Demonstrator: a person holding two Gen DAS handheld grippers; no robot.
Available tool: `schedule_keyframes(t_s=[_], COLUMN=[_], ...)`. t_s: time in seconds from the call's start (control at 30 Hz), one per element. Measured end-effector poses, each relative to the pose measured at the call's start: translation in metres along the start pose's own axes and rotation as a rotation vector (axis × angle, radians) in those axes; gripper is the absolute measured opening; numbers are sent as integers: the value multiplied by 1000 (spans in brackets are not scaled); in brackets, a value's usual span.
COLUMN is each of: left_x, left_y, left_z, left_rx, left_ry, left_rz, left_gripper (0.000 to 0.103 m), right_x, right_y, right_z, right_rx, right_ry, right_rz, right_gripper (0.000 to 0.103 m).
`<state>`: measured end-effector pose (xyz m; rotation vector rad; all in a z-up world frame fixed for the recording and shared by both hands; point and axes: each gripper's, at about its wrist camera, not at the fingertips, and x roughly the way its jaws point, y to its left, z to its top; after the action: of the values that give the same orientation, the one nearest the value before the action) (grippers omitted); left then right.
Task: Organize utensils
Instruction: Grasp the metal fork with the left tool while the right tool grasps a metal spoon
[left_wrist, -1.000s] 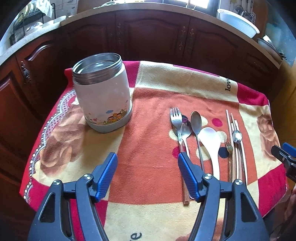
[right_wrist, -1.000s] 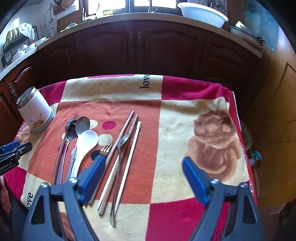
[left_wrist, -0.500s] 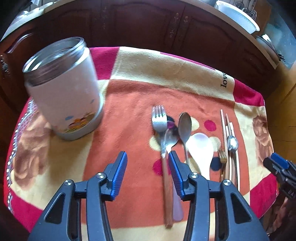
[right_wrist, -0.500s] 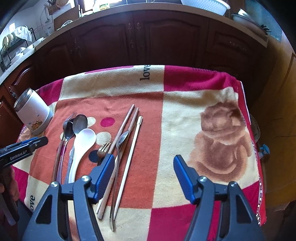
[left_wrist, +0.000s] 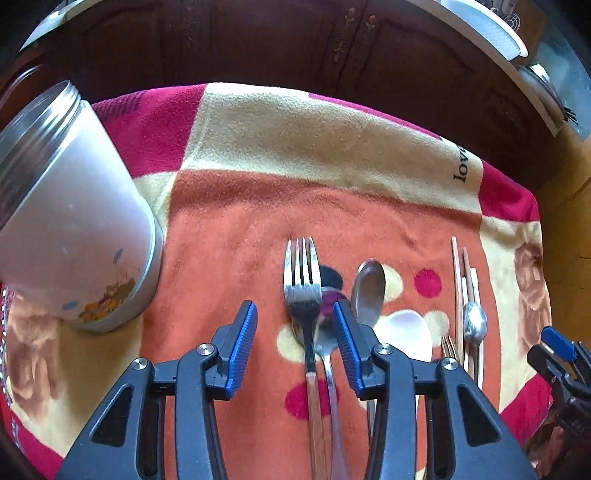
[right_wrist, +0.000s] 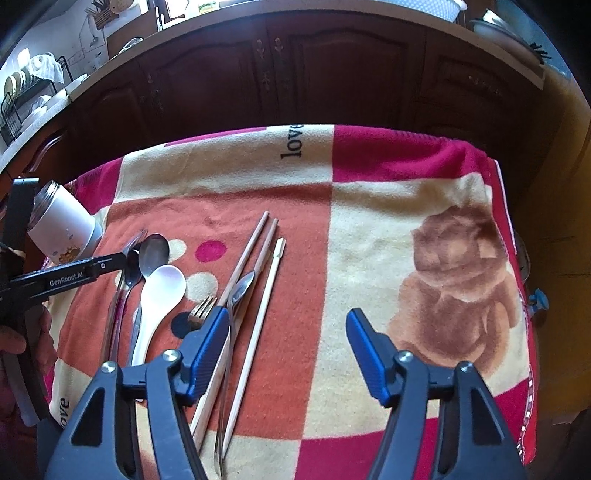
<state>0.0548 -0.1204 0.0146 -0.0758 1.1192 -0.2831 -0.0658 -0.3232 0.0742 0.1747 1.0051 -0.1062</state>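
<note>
- Lowered since earlier, the left gripper (left_wrist: 295, 328) now straddles the large fork (left_wrist: 303, 280), fingers narrowly parted, unclosed.
- Fork lies right of the steel jar (left_wrist: 74, 236).
- Right gripper (right_wrist: 286, 347) hovers right of the chopsticks (right_wrist: 255, 251), fingers wide.

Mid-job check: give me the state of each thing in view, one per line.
Left gripper: open, straddling the fork's neck.
Right gripper: open, empty.
Fork: flat on the blanket, ungrasped.
Jar: upright, lid off.
White spoon: lying flat.
Chopsticks: lying flat, side by side.
</note>
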Motion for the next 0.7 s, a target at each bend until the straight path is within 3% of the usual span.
schedule_keyframes(t_s=[0.23, 0.47, 0.57, 0.7], left_x=[8, 27, 34, 38], left_y=[2, -6, -3, 5], left_z=[20, 35, 39, 41], left_rx=[-13, 22, 12, -14], left_ry=[14, 93, 131, 146], left_rz=[24, 43, 33, -7], left_gripper=[80, 79, 63, 60], right_x=[9, 12, 13, 14], right_y=[1, 2, 2, 2], right_z=[4, 11, 14, 17], right_rx=[-2, -16, -17, -21], right_ry=[17, 17, 16, 19], right_rz=[13, 16, 17, 18], right_gripper=[69, 69, 69, 69])
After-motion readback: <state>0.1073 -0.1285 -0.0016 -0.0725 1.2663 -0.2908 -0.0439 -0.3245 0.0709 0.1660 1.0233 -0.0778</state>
